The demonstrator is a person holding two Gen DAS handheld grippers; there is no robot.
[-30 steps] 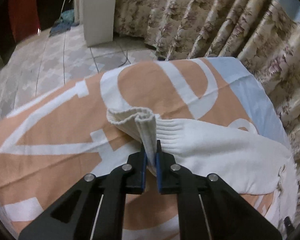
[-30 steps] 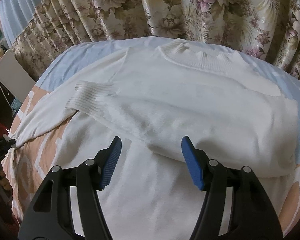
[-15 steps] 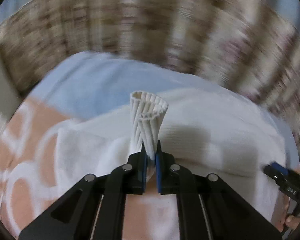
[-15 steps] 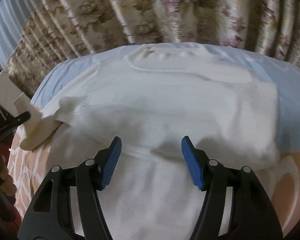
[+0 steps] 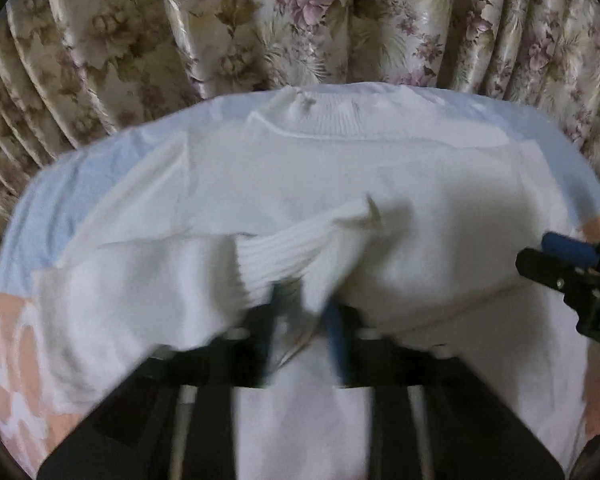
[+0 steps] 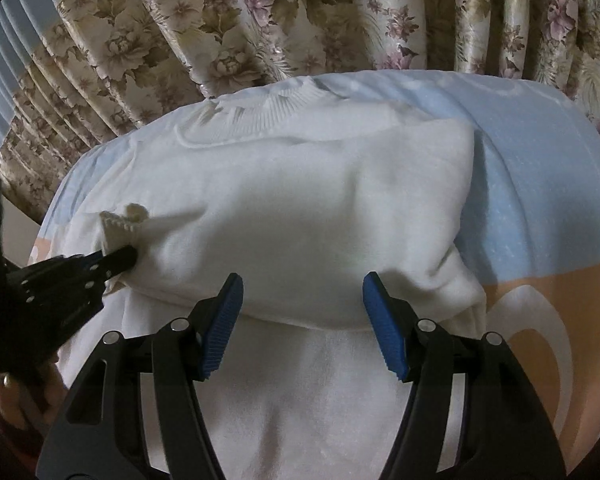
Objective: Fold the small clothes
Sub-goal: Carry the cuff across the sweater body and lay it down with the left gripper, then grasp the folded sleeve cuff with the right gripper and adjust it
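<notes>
One white knit sweater lies on a sheet of pale blue and orange, floral curtains close behind. Its ribbed cuff drapes over the left gripper, whose jaws have just been opening, cloth between them. The right gripper hovers, jaws wide and empty, over the folded sleeve.

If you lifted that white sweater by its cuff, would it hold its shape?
Probably not: the sweater sags in soft folds, so it would likely hang limp. The ribbed cuff looks stretchy and should grip well. Seems light.
</notes>
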